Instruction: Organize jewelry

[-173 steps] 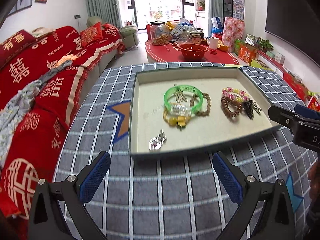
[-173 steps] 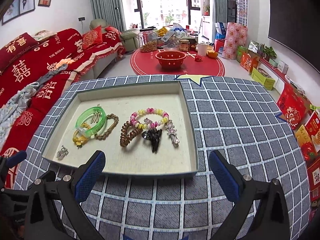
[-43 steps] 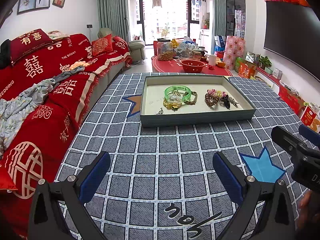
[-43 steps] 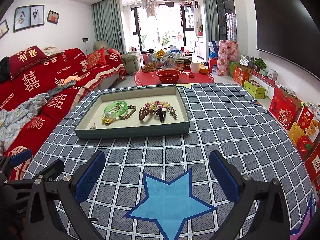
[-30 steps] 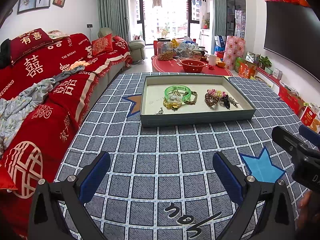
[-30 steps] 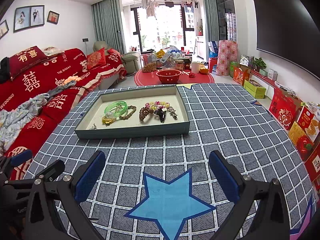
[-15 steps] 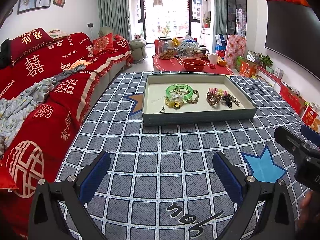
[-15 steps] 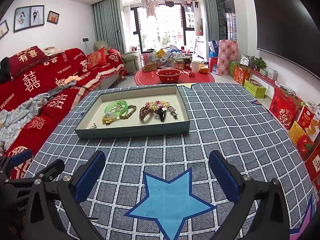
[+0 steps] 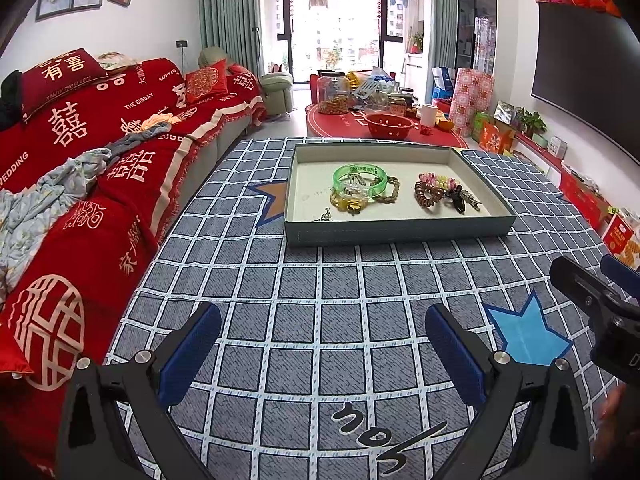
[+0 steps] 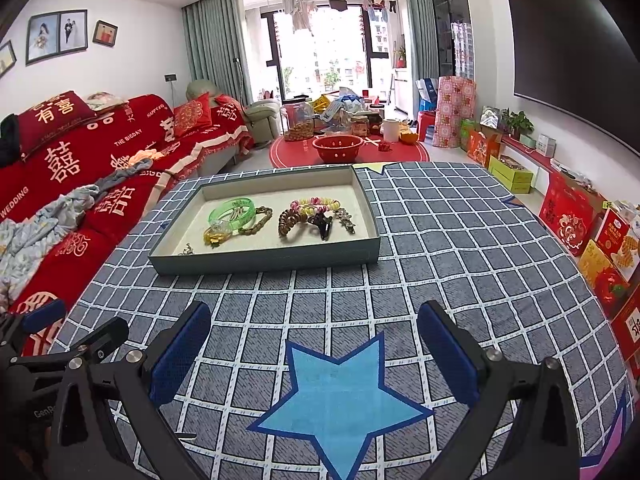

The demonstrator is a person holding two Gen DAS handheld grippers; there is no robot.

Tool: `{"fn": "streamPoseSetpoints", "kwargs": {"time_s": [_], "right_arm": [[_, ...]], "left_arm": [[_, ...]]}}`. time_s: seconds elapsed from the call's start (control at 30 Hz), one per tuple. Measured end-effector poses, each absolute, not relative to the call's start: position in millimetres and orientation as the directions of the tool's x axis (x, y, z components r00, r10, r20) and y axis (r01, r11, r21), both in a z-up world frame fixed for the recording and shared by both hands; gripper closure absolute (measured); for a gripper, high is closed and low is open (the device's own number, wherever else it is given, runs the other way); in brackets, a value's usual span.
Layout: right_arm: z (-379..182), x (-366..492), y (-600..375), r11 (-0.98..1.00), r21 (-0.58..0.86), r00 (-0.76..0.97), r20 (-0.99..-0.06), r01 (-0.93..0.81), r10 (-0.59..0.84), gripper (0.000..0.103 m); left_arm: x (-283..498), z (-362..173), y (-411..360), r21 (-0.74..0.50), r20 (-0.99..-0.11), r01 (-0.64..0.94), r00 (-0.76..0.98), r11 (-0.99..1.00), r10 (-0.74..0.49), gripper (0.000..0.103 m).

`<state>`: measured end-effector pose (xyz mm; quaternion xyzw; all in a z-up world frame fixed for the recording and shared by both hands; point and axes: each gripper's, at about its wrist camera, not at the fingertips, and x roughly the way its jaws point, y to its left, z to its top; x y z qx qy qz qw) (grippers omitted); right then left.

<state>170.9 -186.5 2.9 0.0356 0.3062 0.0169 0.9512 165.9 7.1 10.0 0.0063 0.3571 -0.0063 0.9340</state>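
A shallow grey-green tray (image 9: 396, 233) (image 10: 264, 259) sits on the checked tablecloth, far ahead of both grippers. Inside lie a green bangle (image 9: 360, 178) (image 10: 232, 213), a yellow ring piece (image 9: 347, 202), a brown chain bracelet (image 10: 258, 221), a brown coil hair tie (image 9: 427, 193) (image 10: 289, 218), a pastel bead bracelet (image 10: 316, 202), a black clip (image 9: 457, 199) (image 10: 322, 225) and a small silver charm (image 9: 325, 216) (image 10: 186, 249). My left gripper (image 9: 322, 356) is open and empty above the cloth. My right gripper (image 10: 314, 354) is open and empty above a blue star.
A red sofa (image 9: 80, 152) with a grey garment runs along the left of the table. A red round mat with a red bowl (image 9: 389, 125) and jars lies beyond the tray. Red boxes (image 10: 576, 216) stand on the floor at the right.
Both grippers have pulled well back from the tray since the earliest frames. In the last second the left view drifts slightly; the jaws stay open and empty.
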Motion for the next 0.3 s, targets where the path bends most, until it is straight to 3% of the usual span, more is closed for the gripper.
{"fn": "streamPoseSetpoints", "kwargs": {"time_s": [0.3], "right_arm": [[3.0,170.9,-186.9,0.997,0.079,0.812,-0.581,-0.010,0.055,0.000]], "left_arm": [[166.5,12.3,6.0,0.015,-0.660,0.022,0.751,1.000,-0.007,0.000]]}}
